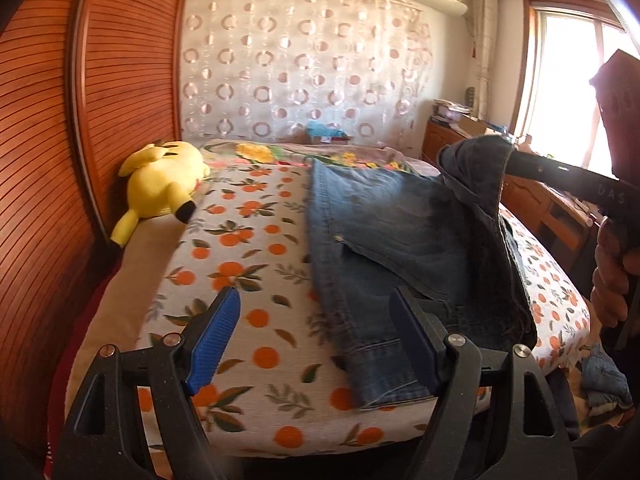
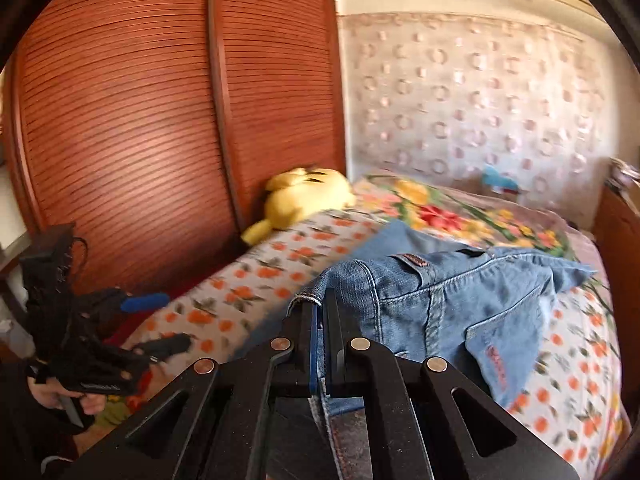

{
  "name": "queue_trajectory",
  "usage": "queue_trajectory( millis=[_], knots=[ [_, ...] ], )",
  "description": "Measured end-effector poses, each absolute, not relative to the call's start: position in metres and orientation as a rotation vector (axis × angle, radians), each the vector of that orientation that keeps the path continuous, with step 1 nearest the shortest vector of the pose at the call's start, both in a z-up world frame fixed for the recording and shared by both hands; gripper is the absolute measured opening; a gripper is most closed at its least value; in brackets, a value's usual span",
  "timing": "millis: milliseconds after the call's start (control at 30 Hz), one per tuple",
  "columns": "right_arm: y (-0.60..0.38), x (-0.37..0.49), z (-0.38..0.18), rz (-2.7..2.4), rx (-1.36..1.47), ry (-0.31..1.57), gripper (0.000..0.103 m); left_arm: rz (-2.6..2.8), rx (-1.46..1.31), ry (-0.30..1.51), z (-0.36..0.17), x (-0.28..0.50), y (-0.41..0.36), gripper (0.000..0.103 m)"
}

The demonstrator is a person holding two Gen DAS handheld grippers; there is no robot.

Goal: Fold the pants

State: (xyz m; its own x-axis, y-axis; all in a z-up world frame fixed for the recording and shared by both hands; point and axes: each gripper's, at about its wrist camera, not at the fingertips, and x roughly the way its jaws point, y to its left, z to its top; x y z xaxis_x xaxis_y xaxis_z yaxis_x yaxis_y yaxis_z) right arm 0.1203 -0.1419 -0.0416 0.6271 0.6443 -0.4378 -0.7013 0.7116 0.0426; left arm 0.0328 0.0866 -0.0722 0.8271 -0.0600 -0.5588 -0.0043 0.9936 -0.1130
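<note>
- The right gripper [image 2: 322, 312] is clenched on the waistband edge of the jeans [image 2: 436, 300], lifting that end above the bed [image 2: 240, 292].
- The left gripper [image 1: 316, 344] is released, its blue pads [image 1: 212, 344] spread wide above the near leg hem.
- The jeans' legs lie flat on the orange-print sheet [image 1: 240, 248].
- A yellow plush toy [image 1: 160, 184] lies by the wooden wardrobe [image 1: 120, 80].

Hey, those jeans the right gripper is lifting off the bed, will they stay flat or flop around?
The jeans will probably flop: the part lifted by the right gripper already drapes and creases. The denim looks thick, so likely heavyish, dragging the leg lying on the bed. Slipping seems unlikely, with the jaws shut on a seamed edge.
</note>
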Motion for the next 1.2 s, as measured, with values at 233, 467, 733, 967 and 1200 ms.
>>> queue_trajectory(
  millis=[233, 467, 733, 967, 1200],
  knots=[
    [-0.152, 0.132, -0.071, 0.863, -0.153, 0.519, 0.002, -0.012, -0.118, 0.588, -0.071, 0.028, 0.098, 0.078],
    [-0.189, 0.148, -0.123, 0.854, -0.163, 0.660, 0.004, -0.044, -0.107, 0.596, -0.071, 0.033, 0.087, 0.078],
    [-0.253, 0.118, -0.128, 0.833, -0.156, 0.661, 0.031, -0.096, -0.077, 0.596, -0.066, 0.041, 0.062, 0.078],
    [-0.307, 0.113, -0.144, 0.695, -0.127, 0.663, 0.031, -0.176, -0.039, 0.600, -0.062, 0.056, 0.033, 0.078],
    [-0.332, 0.138, -0.162, 0.526, -0.122, 0.654, 0.031, -0.257, -0.030, 0.660, -0.076, 0.081, 0.011, 0.073]
  ],
)
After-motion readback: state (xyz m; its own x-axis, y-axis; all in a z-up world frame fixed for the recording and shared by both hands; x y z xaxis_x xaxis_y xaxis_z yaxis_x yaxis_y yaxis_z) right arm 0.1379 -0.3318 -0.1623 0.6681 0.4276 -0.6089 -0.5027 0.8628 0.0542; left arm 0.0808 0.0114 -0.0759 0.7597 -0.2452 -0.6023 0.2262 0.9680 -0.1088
